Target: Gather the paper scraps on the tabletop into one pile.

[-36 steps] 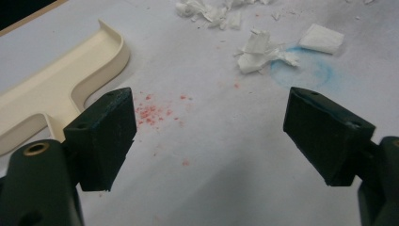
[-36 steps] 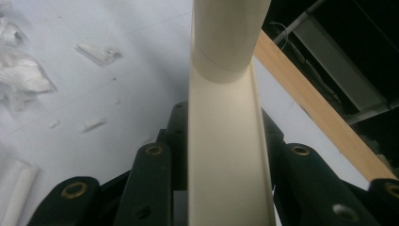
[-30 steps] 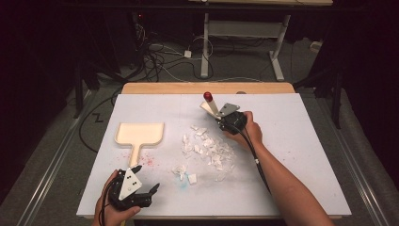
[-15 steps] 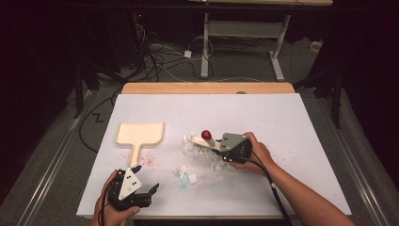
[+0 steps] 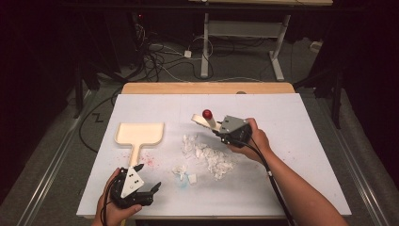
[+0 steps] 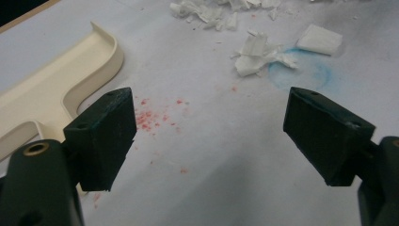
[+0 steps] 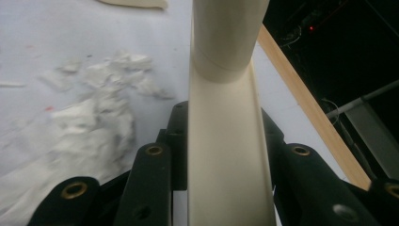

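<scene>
My right gripper is shut on the cream handle of a small brush with a red end, held just above the white table past the pile of torn paper scraps. In the right gripper view the handle runs up between the jaws of the gripper, with the scraps to its left. A cream dustpan lies flat at the left. My left gripper rests near the front left edge, open and holding nothing. Its own view shows the dustpan and a few stray scraps.
A white sheet covers the table, with a wooden strip along the far edge. Red speckles and a blue smudge mark the sheet near the left gripper. Cables and desk legs stand on the floor beyond.
The right gripper swung the brush down to the near side, onto the scraps, then drew back up and away. The left gripper stayed put.
</scene>
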### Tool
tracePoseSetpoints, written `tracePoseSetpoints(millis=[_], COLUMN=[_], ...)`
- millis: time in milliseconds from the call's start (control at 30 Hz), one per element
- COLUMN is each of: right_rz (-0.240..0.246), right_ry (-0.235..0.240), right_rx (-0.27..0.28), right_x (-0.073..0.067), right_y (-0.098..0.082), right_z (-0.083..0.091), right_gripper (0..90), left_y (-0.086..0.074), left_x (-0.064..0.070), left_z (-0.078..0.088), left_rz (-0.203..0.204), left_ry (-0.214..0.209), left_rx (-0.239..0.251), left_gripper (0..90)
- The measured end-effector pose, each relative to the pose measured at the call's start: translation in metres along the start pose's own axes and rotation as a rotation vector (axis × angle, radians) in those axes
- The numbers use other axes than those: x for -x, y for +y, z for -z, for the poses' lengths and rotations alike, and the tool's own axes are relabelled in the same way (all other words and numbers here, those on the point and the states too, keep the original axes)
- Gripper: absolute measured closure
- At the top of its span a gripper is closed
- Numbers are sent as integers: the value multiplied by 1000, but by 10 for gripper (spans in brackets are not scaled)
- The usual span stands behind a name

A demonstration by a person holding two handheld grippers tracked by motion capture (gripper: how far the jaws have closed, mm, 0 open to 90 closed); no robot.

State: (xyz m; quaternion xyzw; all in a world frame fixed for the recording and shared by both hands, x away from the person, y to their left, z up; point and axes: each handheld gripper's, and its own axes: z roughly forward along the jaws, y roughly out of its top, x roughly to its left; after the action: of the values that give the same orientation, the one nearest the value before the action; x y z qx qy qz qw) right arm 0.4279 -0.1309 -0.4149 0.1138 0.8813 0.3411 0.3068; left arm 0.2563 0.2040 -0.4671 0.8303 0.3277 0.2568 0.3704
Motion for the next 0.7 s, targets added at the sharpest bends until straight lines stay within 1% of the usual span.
tracePoseSetpoints(millis=[33,133,200,233,267,300,333,400,433,500,533,567,633,667,700], right_rz=[-29,-64,-84,-95,-107,-108,-110,-119,-105,-70,-64,-61,-32,-15,9], right_ry=[2,-9,-13,-1,18,29,46,97,120,147,178,207,263,298,318], right_rx=[-7,-14,-21,-28,-33,-34,-29,-15,-17,-1,12,31,62,72,74], right_x=[7,15,18,19,19,17,16,12,9,4,2,0,-6,-10,-15], right_y=[3,9,11,12,12,13,13,14,14,13,13,12,10,9,8], right_z=[-15,-38,-52,-58,-64,-69,-71,-73,-73,-69,-65,-62,-53,-49,-44], right_gripper=[681,681,681,681,681,681,681,680,679,679,679,680,680,679,679], left_y=[0,0,0,0,0,-1,-2,-2,-2,-2,-1,-1,-1,-1,-1], left_x=[0,0,1,0,0,0,0,1,1,3,3,3,3,3,3], left_z=[0,0,1,1,1,1,1,2,2,2,2,2,2,2,2], left_rz=[5,1,-8,-20,-18,-4,-3,-5,-4,-11,-25,-26,-24,-23,-24], left_ry=[-1,-6,-8,-3,-4,-10,-11,-14,-15,-14,-11,-8,-8,-7,-5], left_rx=[5,3,1,8,8,1,0,-3,-2,-5,0,1,2,1,-2], left_gripper=[168,168,168,168,168,168,168,175,176,176,176,176,176,176,176])
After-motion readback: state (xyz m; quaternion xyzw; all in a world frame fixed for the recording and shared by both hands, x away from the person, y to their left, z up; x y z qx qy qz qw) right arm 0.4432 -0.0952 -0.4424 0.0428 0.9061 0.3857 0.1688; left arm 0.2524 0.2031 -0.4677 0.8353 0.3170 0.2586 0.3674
